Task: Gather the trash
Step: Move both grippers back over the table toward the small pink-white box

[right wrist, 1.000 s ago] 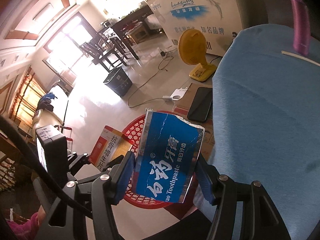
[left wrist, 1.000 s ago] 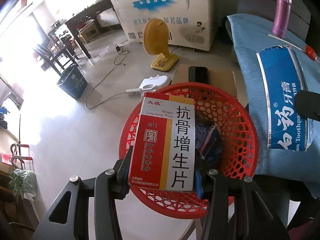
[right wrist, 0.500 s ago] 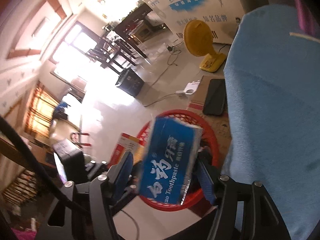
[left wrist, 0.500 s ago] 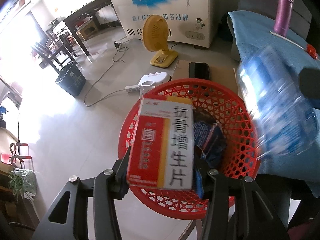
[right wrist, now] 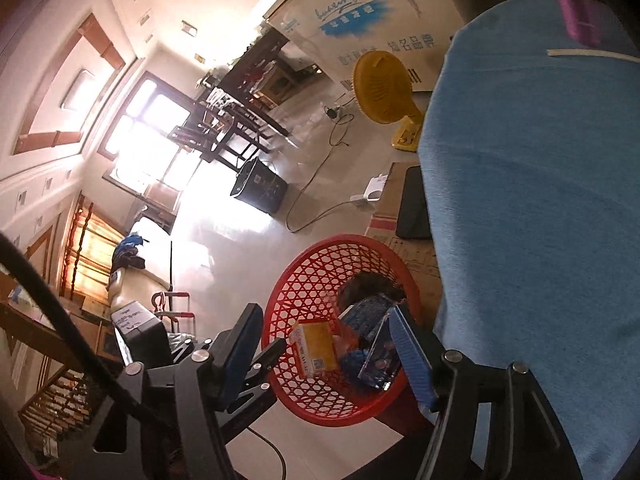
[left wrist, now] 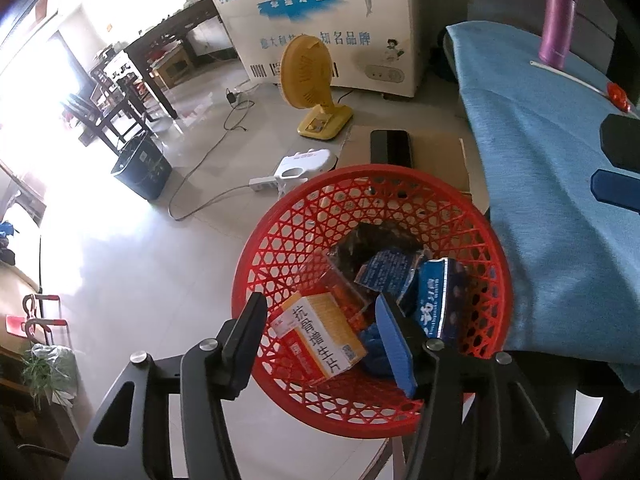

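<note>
A red mesh basket [left wrist: 280, 236] stands on the floor beside the blue-clothed table [left wrist: 560, 168]. In it lie the red and yellow medicine box [left wrist: 320, 336], the blue toothpaste box [left wrist: 436, 300] and dark wrappers [left wrist: 376, 248]. My left gripper [left wrist: 320, 320] is open and empty just above the basket's near rim. My right gripper [right wrist: 324, 332] is open and empty above the basket [right wrist: 304, 280], where the medicine box [right wrist: 316, 344] and the toothpaste box [right wrist: 380, 360] also show.
A purple bottle [left wrist: 558, 16], a white straw [left wrist: 568, 76] and a small red item [left wrist: 618, 94] sit on the table. On the floor are a yellow fan [left wrist: 310, 80], a power strip [left wrist: 264, 182], cardboard with a phone [left wrist: 390, 148], a dark bin [left wrist: 142, 166] and a freezer [left wrist: 320, 20].
Both grippers have opened. The medicine box dropped from the left gripper and the toothpaste box from the right gripper; both now lie in the basket.
</note>
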A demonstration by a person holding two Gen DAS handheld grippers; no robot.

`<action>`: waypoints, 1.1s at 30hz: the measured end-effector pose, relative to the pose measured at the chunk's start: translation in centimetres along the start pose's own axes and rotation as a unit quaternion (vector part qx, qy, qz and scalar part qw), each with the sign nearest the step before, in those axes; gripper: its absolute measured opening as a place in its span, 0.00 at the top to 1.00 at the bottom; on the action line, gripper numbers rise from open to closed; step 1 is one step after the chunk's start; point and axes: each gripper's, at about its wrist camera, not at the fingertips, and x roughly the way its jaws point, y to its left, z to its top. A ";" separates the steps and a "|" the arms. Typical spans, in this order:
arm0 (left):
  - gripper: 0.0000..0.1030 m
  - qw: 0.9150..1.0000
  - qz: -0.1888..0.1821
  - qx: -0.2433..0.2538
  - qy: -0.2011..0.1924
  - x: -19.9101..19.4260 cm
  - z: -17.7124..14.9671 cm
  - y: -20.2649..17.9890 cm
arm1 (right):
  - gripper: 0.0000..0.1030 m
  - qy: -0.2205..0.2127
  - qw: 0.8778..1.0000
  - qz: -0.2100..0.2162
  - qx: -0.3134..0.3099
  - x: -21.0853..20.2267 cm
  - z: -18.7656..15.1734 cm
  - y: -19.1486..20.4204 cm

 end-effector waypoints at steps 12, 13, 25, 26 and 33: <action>0.43 0.999 -0.001 0.033 -0.022 -2.0 0.6 -3.1 | 0.33 -0.042 0.998 -0.001 0.036 -3.6 -0.3 -2.7; 0.43 0.999 -0.001 0.036 -0.024 -2.2 0.6 -3.3 | 0.33 -0.044 0.998 -0.001 0.037 -3.9 -0.3 -2.8; 0.43 0.997 -0.008 0.067 -0.040 -3.9 1.1 -6.7 | 0.33 -0.077 0.995 0.000 0.057 -6.9 -1.0 -4.7; 0.43 0.997 -0.009 0.070 -0.041 -4.0 1.2 -6.9 | 0.33 -0.081 0.995 0.000 0.060 -7.2 -1.0 -4.9; 0.43 0.994 -0.017 0.091 -0.056 -5.0 2.0 -9.2 | 0.33 -0.107 0.991 -0.006 0.076 -9.6 -1.3 -6.4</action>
